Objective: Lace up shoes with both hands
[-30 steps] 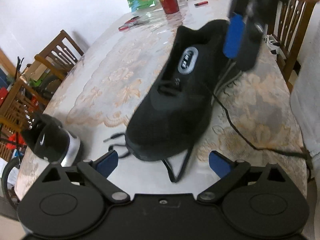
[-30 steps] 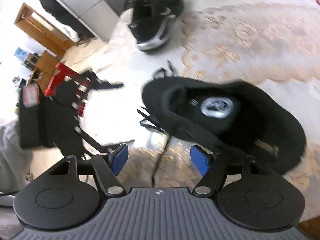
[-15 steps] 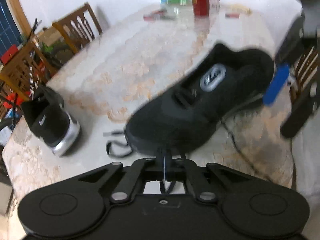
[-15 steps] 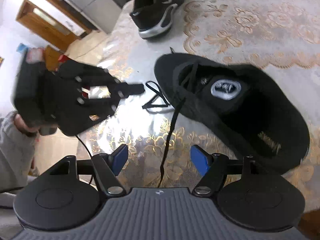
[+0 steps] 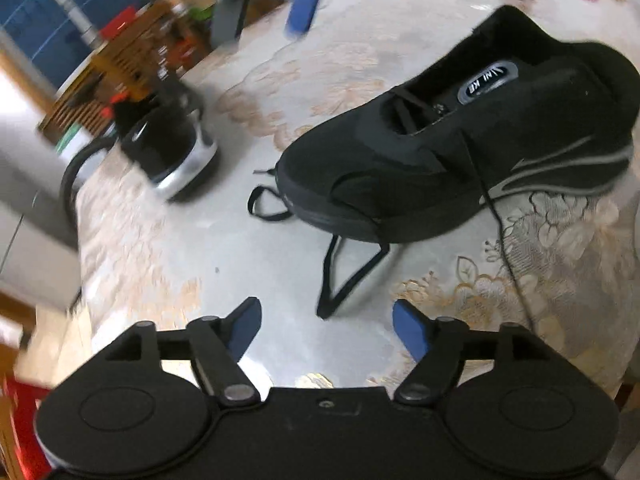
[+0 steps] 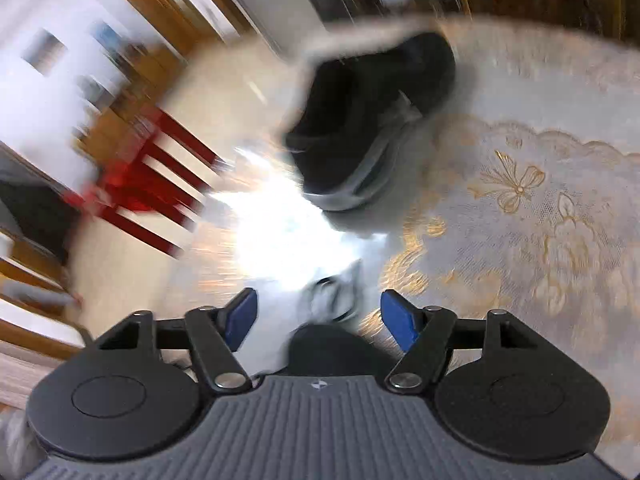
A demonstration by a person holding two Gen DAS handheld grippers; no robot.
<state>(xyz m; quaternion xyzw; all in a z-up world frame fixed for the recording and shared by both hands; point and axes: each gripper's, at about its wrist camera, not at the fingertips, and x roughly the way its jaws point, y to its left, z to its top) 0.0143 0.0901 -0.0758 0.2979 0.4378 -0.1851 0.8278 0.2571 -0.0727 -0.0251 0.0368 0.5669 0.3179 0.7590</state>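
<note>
I'm seeing the big black lace-up shoe (image 5: 460,152) only on left wrist, lying on the lace-cloth table (image 5: 200,264), toe toward camera, heel up-right. Right wrist is showing just the blurred black-and-silver sneaker (image 6: 372,120). Left gripper (image 5: 326,330) is opening on nothing, black lace loop (image 5: 344,280) just ahead; right gripper (image 6: 318,318) is closing, nothing pinched.

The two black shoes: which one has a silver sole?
The smaller shoe by the table edge; the big shoe beside it has a black sole.

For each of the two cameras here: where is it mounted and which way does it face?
Left wrist: on the left gripper, angled down at the large black sneaker with loose black laces; its opening jaws hold nothing.
Right wrist: on the right gripper, angled down, motion-blurred; its closing jaws hold nothing.
Shared: the silver-soled black sneaker and lace-patterned tablecloth.
</note>
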